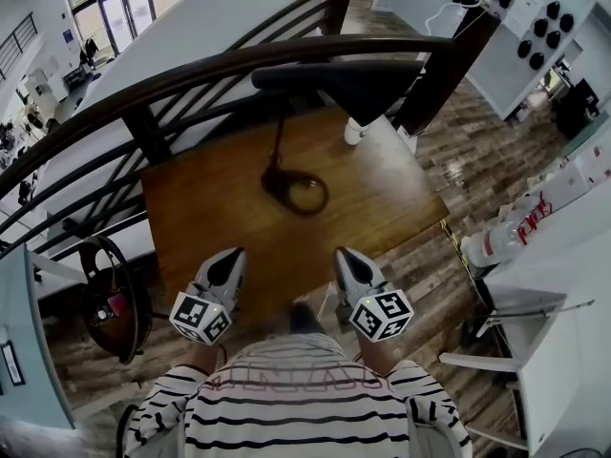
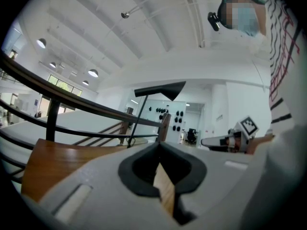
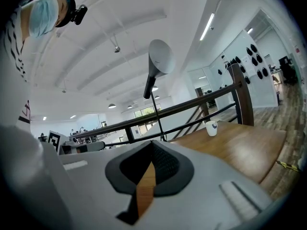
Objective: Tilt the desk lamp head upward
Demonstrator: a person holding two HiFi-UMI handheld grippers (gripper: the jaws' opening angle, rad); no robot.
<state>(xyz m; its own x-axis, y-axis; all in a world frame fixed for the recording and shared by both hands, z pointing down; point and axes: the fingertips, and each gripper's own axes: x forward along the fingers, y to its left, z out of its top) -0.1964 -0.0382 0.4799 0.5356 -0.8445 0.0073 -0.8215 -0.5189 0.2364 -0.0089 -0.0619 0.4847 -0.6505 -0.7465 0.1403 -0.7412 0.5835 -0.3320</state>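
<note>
a dark curved railing [image 1: 191,74] runs along the far and left sides of the wooden desk [image 1: 391,208]; the desk fills the middle of the head view, with plank flooring to its right

the desk lamp [image 1: 339,79] stands toward the far middle of the desk; its ring-shaped base [image 1: 298,191] rests on the wood, a thin stem [image 1: 279,141] rises from the base, and the broad dark head sits at the top, over the far edge by the railing

the left gripper [image 1: 232,256] and right gripper [image 1: 346,256] hover side by side over the near edge of the desk, left and right of centre, both pointing toward the lamp and well apart from it

the left fingers [image 2: 96,181] are closed together with nothing between them, and the right fingers [image 3: 216,176] are likewise pressed together and empty

a small white cup [image 1: 354,132] stands at the far right of the desk, just right of the lamp's stem
</note>
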